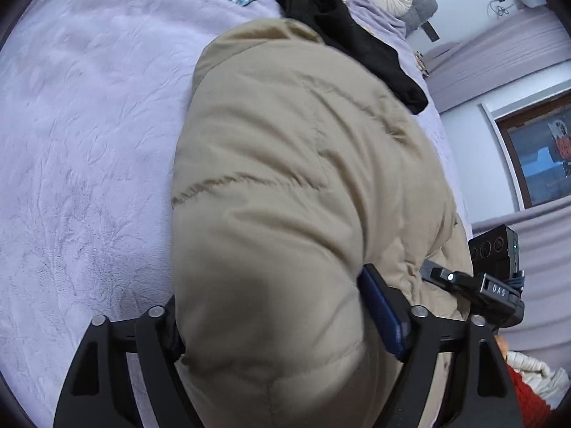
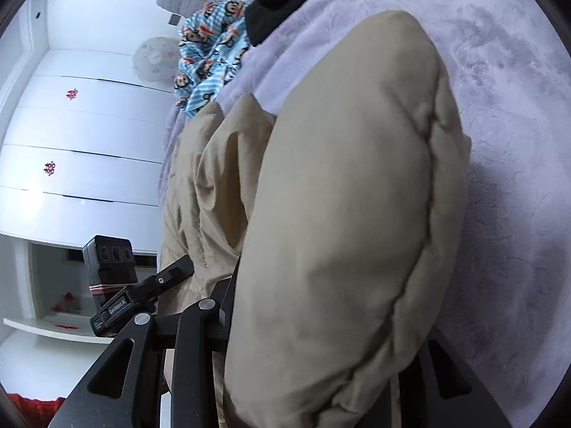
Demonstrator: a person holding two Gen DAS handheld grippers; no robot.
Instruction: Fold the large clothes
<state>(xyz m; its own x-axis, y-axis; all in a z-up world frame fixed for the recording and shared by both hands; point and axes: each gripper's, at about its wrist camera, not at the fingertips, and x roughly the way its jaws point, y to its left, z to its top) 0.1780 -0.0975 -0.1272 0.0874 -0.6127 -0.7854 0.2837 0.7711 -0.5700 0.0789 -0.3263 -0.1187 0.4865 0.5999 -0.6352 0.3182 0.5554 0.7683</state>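
Beige jacket [image 1: 285, 185], lilac blanket [image 1: 89, 125]

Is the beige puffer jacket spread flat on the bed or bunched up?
Bunched up: beige puffer jacket bulges between both grippers' fingers, not flat on the lilac blanket.

both wrist views sit close over the beige jacket [image 1: 303, 196] on the bed [image 1: 89, 142].

A beige padded jacket [image 1: 296, 192] of smooth, matt woven cloth, stitched in quilted seams, lies on a bed [image 1: 89, 149] covered in a lilac plush blanket with a soft, crushed nap. Beyond it sit a matt black knit garment [image 1: 353, 42] and blue printed pyjamas [image 2: 210, 60] with a slight satin sheen. The left tool [image 1: 282, 328] is matt black plastic with dull metal rivets and a blue pad. White cupboard doors [image 2: 89, 135] show a glossy finish.
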